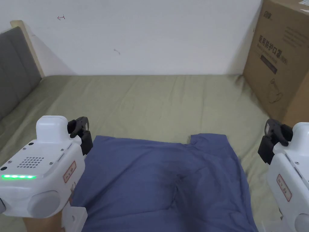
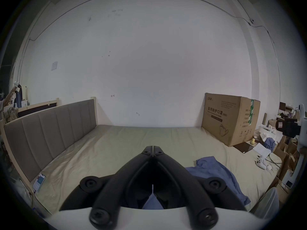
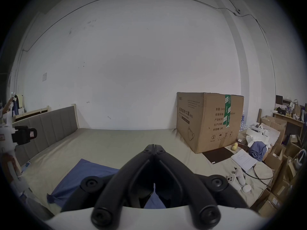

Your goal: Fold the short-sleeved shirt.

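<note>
White wall (image 1: 144, 36) rises behind the bed (image 1: 151, 96) we work over, its olive-green sheet lightly creased. On the left we see a grey padded headboard (image 1: 13, 69); at the far right corner of the bed stands a large cardboard box (image 1: 280, 60).

We see the blue short-sleeved shirt (image 1: 163, 178) lying spread on the near part of the bed, between our two tools, with one sleeve (image 1: 211, 142) reaching toward the box and soft wrinkles through its middle.

Our left claw (image 2: 152, 148) hangs above the shirt's left edge; in the left gripper view its black jaws meet at the tips, pressed together with no cloth between them. Our right claw (image 3: 154, 146) sits off the shirt's right side, over the sheet, and in the right gripper view its jaws are likewise pressed tip to tip, pinching nothing.

In the left gripper view we notice a phone (image 2: 39, 182) lying by the headboard at the bed's edge. In the right gripper view a white controller (image 3: 232, 178) and a sheet of paper (image 3: 244, 160) rest on the bed beyond the box.
</note>
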Tool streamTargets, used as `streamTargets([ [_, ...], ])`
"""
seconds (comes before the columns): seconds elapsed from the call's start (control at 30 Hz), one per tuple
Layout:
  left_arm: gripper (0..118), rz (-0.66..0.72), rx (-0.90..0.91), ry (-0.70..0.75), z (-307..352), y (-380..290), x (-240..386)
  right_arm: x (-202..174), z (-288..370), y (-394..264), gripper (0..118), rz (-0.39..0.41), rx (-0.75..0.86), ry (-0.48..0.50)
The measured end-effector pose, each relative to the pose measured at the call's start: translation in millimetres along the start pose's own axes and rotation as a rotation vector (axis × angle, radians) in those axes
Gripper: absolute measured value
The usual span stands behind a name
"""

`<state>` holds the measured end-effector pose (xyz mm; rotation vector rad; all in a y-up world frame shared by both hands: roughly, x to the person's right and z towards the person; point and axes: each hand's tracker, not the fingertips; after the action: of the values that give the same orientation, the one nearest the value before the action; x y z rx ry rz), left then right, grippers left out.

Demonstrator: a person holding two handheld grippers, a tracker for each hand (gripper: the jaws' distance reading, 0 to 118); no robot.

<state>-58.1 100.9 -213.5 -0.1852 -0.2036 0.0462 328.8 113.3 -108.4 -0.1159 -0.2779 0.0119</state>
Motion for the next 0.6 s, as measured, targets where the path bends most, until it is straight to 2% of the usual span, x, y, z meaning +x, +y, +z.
streamTargets([
  [0.23, 0, 0.046, -0.124, -0.018, -60.9, 2.8, -26.7, 2.4, -31.7, -6.4, 0, -0.005, -0.025, 0.017],
  [0.4, 0, 0.059, -0.303, -0.036, -153.1, -1.9, -54.3, -1.7, -73.1, -11.1, 0, 0.006, -0.06, 0.025],
  [0.43, 6, 0.07, -0.342, -0.041, -173.3, -4.1, -59.4, -2.4, -83.0, -13.0, 0, 0.007, -0.067, 0.025],
  [0.53, 78, 0.138, -0.524, -0.079, -242.9, -20.2, -78.4, -4.8, -112.8, -17.8, 0, 0.013, -0.092, 0.022],
  [0.57, 97, 0.155, -0.568, -0.064, -261.5, -27.1, -81.9, -5.4, -121.5, -20.1, 0, 0.017, -0.101, 0.02],
  [0.6, 100, 0.172, -0.606, -0.049, -283.8, -36.8, -86.3, -7.2, -131.2, -21.0, 0, 0.023, -0.112, 0.018],
])
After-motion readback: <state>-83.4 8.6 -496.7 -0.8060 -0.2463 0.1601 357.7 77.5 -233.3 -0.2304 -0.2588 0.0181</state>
